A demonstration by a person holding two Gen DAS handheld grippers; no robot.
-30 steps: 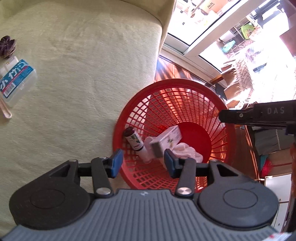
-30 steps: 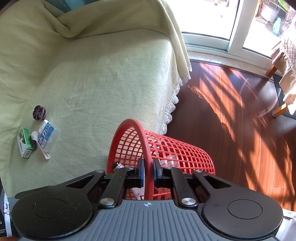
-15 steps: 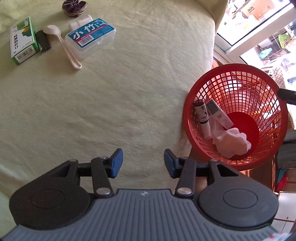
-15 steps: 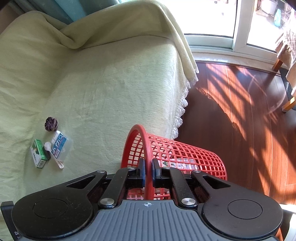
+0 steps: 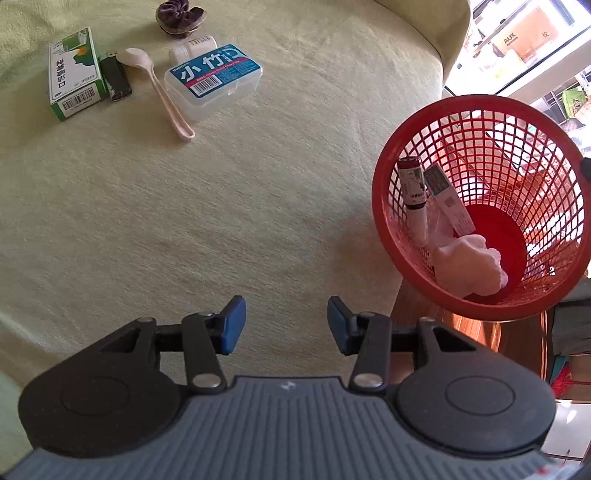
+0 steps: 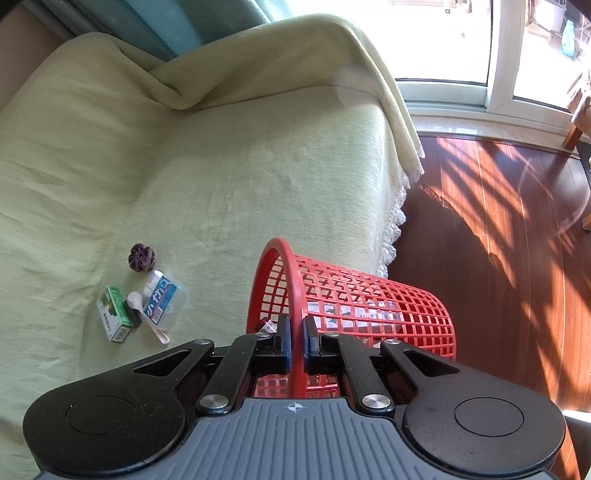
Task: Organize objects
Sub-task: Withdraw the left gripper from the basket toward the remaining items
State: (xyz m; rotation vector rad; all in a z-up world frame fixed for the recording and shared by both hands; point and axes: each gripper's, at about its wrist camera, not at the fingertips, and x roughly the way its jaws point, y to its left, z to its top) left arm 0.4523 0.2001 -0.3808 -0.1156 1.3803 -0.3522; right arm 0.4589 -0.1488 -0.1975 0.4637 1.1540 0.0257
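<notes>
At ten o'clock on the green cover (image 5: 258,206) sit a green box (image 5: 74,88), lighter (image 5: 115,78), spoon (image 5: 159,88), clear case (image 5: 213,82) and scrunchie (image 5: 180,16), bunched close. Left gripper (image 5: 283,320) hovers at six, jaws apart, empty. At three o'clock, the red basket (image 5: 384,206) holds a bottle (image 5: 414,195), carton (image 5: 448,201) and white wad (image 5: 467,264). Right gripper (image 6: 294,341) is clamped on its rim.

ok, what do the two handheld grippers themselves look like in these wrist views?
Both look alike. The left gripper has black linkage arms with silver pivot screws, two round black discs at the base, a ribbed grey body between them, and blue pads on the fingers. The right gripper has the same build, with a small crosshair mark on its grey body. No cables, hands or sleeves show.
</notes>
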